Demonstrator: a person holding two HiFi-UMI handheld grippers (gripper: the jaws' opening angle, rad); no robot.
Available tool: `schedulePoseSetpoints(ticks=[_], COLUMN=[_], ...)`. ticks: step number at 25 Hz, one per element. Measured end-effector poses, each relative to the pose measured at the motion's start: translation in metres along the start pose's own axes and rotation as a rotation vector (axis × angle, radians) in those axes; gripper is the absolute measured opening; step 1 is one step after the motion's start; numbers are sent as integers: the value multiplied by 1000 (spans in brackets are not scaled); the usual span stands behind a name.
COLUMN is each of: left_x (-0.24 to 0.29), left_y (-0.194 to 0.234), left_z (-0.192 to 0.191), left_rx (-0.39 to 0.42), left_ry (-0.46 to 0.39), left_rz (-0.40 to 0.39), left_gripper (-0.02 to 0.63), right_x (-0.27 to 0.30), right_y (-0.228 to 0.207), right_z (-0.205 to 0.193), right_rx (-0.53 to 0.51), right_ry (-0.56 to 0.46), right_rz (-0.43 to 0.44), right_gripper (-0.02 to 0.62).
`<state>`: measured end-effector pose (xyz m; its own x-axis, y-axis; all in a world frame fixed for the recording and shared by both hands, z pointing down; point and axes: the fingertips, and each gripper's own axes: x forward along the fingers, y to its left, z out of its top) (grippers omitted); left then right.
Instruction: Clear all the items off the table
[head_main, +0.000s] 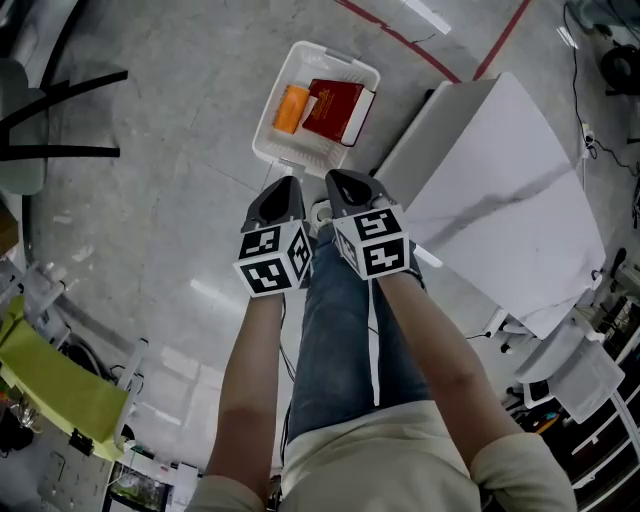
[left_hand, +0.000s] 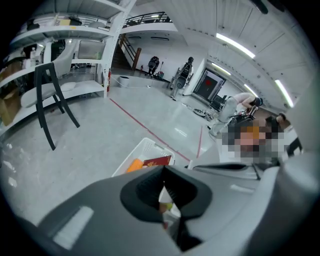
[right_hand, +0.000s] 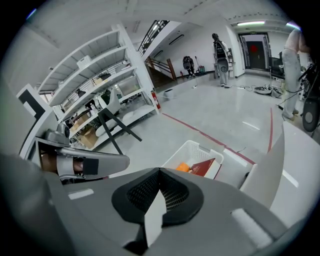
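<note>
Items are lying in the white basket (head_main: 283, 64), which is standing on the floor (head_main: 170, 190) just beside the table's (head_main: 520, 170) near corner. An orange item (head_main: 291, 108) is resting against the left side of a red box (head_main: 333, 108), the two touching.

Only the head view is showing the table's white top with its grey vein, the person's forearms (head_main: 250, 390) and the marker cubes (head_main: 275, 258) on both tools. It is also showing the left gripper (head_main: 283, 188) and right gripper (head_main: 345, 180) side by side, pointing at the basket from above. Both gripper views are showing the basket from a low angle, with a red line (left_hand: 150, 125) on the floor behind it. The left gripper view alone is taking in a black chair (left_hand: 50, 100). The right gripper view alone is taking in open shelving (right_hand: 100, 80) and the other tool at its left edge.

Each tool's jaws are pressed together, pinching nothing.
</note>
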<state>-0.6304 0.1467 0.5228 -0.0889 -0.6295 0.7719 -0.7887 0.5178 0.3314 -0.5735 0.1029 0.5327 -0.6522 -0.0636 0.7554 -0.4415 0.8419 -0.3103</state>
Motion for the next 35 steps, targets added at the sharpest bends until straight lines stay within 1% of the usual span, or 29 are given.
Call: schedulePoseSetpoints(ticks=[9,16,21,27,31,35], left_x=[-29,-53,-79,-97,-111,-122], left_y=[-33,-71,-112,-161,-200,-249], left_z=[15,30,44,43,29,11], left_rx=[33,75,166,251,319,387], left_ry=[15,29,30,66,104,126], left_rz=[-38,-108,-177,-244,-291,-339], left_gripper=[9,9,9,9,9,9], right_x=[-50,-95,-138,-189,-232,-281], right_y=[5,3,3,-5,-25,-53], right_z=[22,34,40,42,38,22], right_rx=[-10,10,74,118,167,214], right_ry=[-35,-63,-111,-162,-205,-240], right_rz=[-29,-54,-84,-127,-169,-226], right_gripper=[-2,-2,-2,-2,-2,-2])
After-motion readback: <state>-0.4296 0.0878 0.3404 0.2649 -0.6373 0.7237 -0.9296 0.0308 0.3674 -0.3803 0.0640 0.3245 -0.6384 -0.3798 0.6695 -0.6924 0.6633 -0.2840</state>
